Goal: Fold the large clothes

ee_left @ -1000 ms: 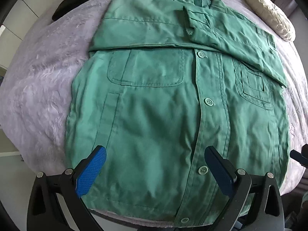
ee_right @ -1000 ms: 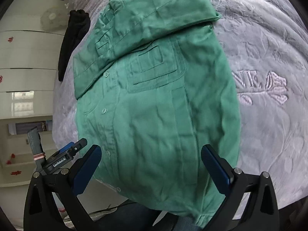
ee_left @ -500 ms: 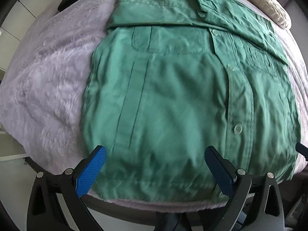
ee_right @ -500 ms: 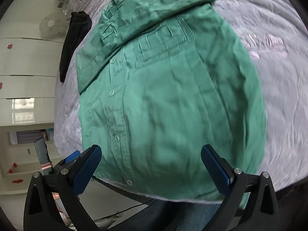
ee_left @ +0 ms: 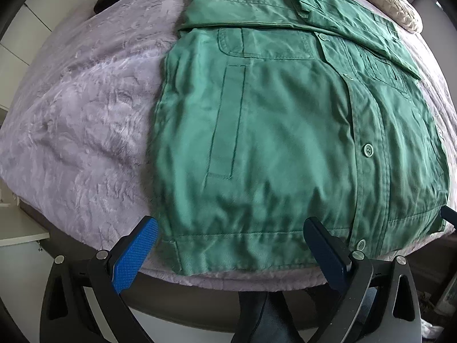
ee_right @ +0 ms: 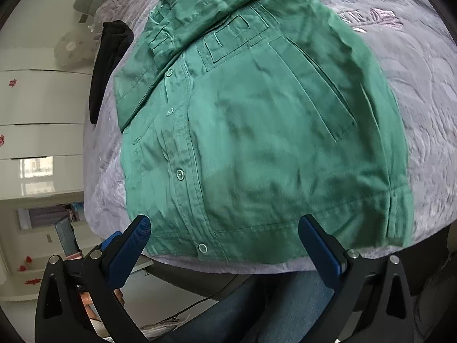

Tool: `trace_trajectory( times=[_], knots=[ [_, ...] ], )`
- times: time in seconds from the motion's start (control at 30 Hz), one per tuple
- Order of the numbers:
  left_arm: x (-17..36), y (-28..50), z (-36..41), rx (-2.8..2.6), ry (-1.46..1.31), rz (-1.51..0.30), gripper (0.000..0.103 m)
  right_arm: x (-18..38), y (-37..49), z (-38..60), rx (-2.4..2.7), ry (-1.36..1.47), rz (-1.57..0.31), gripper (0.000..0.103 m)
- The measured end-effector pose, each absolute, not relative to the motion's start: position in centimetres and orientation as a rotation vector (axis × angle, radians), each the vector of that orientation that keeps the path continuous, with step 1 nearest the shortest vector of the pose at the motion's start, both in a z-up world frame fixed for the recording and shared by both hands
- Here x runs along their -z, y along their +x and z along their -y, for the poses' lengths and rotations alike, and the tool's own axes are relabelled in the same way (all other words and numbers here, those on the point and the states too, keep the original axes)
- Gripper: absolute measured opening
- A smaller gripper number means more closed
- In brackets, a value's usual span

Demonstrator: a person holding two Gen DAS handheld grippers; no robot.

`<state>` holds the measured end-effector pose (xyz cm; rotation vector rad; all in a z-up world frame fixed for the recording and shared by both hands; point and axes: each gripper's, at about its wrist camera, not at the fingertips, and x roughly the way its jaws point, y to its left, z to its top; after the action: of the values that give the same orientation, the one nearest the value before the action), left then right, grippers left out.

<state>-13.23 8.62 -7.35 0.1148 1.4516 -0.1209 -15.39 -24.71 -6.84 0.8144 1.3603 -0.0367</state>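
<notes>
Left wrist view, left to right. My left tool [ee_left: 228,245] hangs with its fingers spread wide and nothing between them, just off the near edge of the bed [ee_left: 85,120]. The green jacket [ee_left: 285,131] lies front up on the bed's lilac cover, sleeves folded across the chest, its hem [ee_left: 242,233] at the mattress edge. The blue left pad [ee_left: 134,257] sits beside the hem's left corner; the right pad [ee_left: 325,254] sits over the hem near the lowest button [ee_left: 361,244]. A cream cushion [ee_left: 385,0] lies at the far right, beyond the collar.

Right wrist view, left to right. A black garment [ee_right: 111,63] lies on the bed just left of the jacket. My right tool [ee_right: 224,245] is likewise spread and empty, its pads bracketing the hem on the pocket side.

Risks, as I judge them. The hem is flat on a plush cover, so closing either tool could pinch the cover together with the cloth, or catch only the top layer and leave the back panel behind. Uneven lifting by the two tools would skew the fold line. A fast carry toward the collar could flick the folded sleeves [ee_left: 328,8] open. The hem lies close to the edge, so a missed grasp may drag the jacket off the bed.
</notes>
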Motion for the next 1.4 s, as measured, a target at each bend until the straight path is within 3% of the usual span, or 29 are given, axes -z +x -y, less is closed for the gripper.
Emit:
trace_trajectory(
  times=[0.57,1.0,1.23,1.4],
  knots=[
    [8.8,-13.5,-10.9,0.14,0.05,-1.468,0.102,5.8,-18.9,28.8,0.175,0.885,-1.29,0.103],
    [13.0,-13.1,-14.7,0.19,-0.15,-1.56,0.102,6.7,-21.8,34.5,0.383,0.909,-1.228,0.103],
    [14.2,-12.5,-13.8,0.218,-0.16,-1.575,0.102,10.7,-20.9,34.8,0.334,0.986,-1.275,0.103],
    [13.2,-13.0,-12.7,0.274,-0.192,-1.549,0.102,9.5,-19.7,32.9,0.082,1.106,-1.169,0.103]
  ],
)
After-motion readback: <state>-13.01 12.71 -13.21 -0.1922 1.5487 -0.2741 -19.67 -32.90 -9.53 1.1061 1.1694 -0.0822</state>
